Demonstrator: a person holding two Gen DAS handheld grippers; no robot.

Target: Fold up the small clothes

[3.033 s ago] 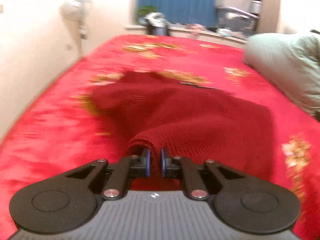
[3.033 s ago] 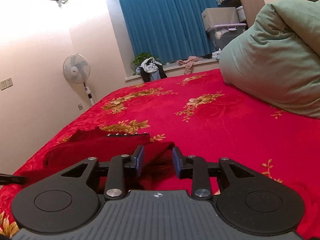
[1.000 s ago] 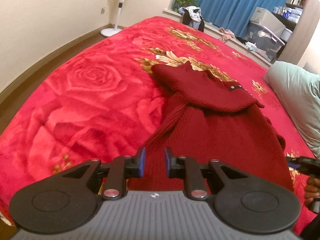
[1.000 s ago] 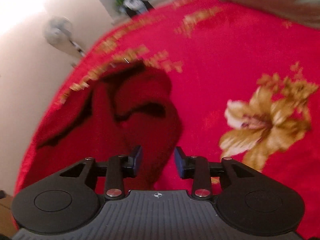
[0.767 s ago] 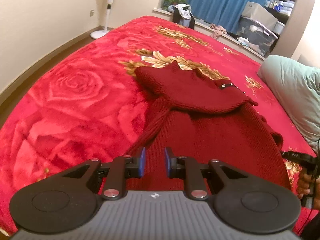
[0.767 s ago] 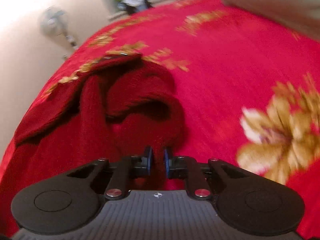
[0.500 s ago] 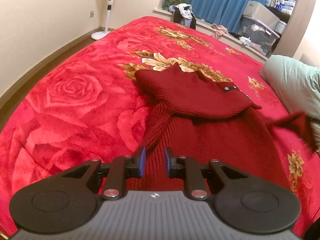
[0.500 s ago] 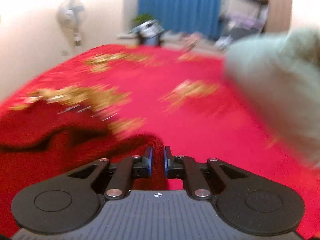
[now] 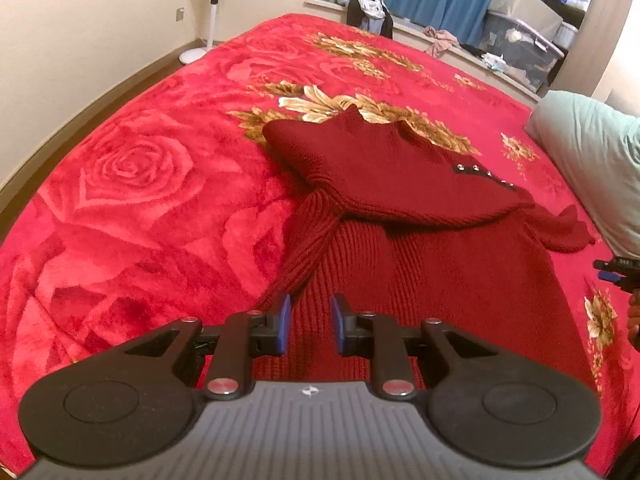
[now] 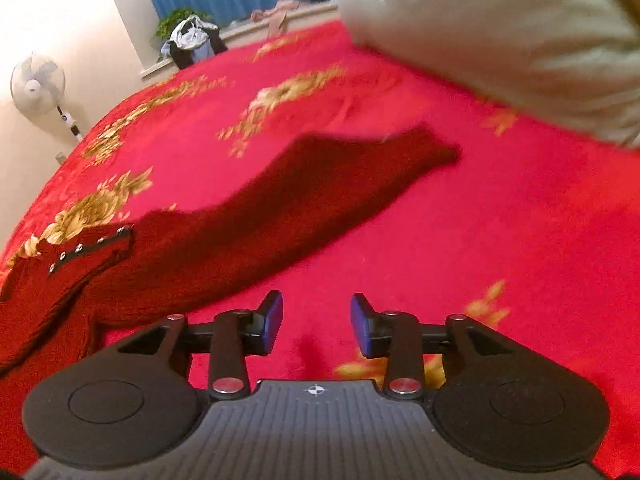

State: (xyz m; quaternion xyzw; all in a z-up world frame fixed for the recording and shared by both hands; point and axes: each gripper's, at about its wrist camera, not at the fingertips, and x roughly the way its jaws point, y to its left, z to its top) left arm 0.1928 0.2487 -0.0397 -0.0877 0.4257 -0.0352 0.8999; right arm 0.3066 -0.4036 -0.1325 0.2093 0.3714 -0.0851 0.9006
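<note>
A dark red knitted sweater (image 9: 400,184) lies on the red floral blanket (image 9: 140,200), its upper part folded down over the body. One sleeve (image 9: 308,248) runs toward my left gripper (image 9: 310,316), whose jaws are opening by a narrow gap just above the sweater's near hem, with nothing pinched. The other sleeve (image 10: 304,200) lies stretched out flat toward the pillow. My right gripper (image 10: 316,314) hovers over bare blanket near that sleeve, its jaws opening wide and empty. It also shows at the right edge of the left wrist view, as the right gripper (image 9: 618,270).
A pale green pillow (image 10: 500,32) fills the bed's right side. A standing fan (image 9: 216,0) is by the left wall, beyond the bed's edge. Clothes and storage boxes (image 9: 520,40) line the window ledge at the far end. A hand (image 9: 634,320) shows at the right edge.
The right gripper, shut on the sleeve, pulled it out toward the pillow, then let go and drew back open. The sleeve now lies flat. The left gripper shifted slightly over the hem.
</note>
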